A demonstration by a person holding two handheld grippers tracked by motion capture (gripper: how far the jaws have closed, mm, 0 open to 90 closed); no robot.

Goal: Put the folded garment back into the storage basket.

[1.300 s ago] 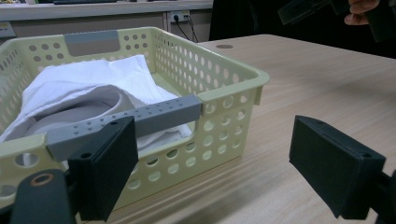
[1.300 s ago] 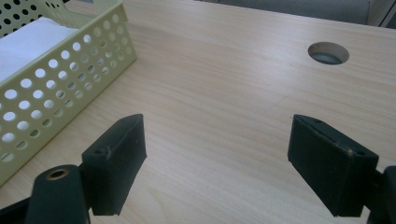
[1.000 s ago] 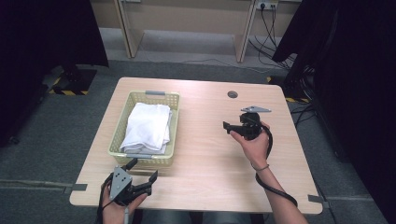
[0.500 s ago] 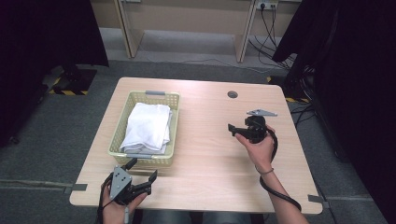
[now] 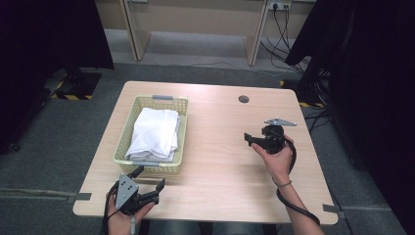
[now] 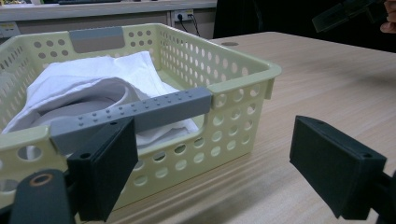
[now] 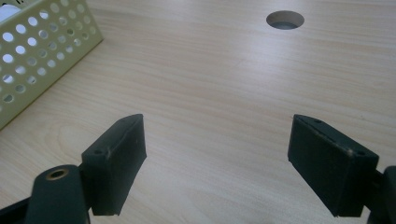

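- The basket (image 5: 128, 155), pale yellow and perforated, sits on the left half of the counter (image 5: 220, 161), its long axis running from the near edge toward the far edge.
- A grey handle (image 6: 140, 114) caps each short end; the near one faces the left tongs (image 5: 148, 182).
- Folded white cloth (image 5: 155, 132) lies inside the basket, lengthwise along it, its top about level with the rim.
- Left tongs are released, jaws wide with nothing between them, held at the near left corner of the counter just before the basket's near end and pointing toward it.
- In the left gripper view one jaw overlaps the near handle; whether they touch I cannot tell.
- Right tongs (image 5: 250, 139) are also released and empty, held over bare wood on the right half, pointing left toward the basket but well apart from it.
- A round cable hole (image 5: 243, 99) lies in the counter beyond the right tongs.
- Nothing stands between either tongs and the basket.
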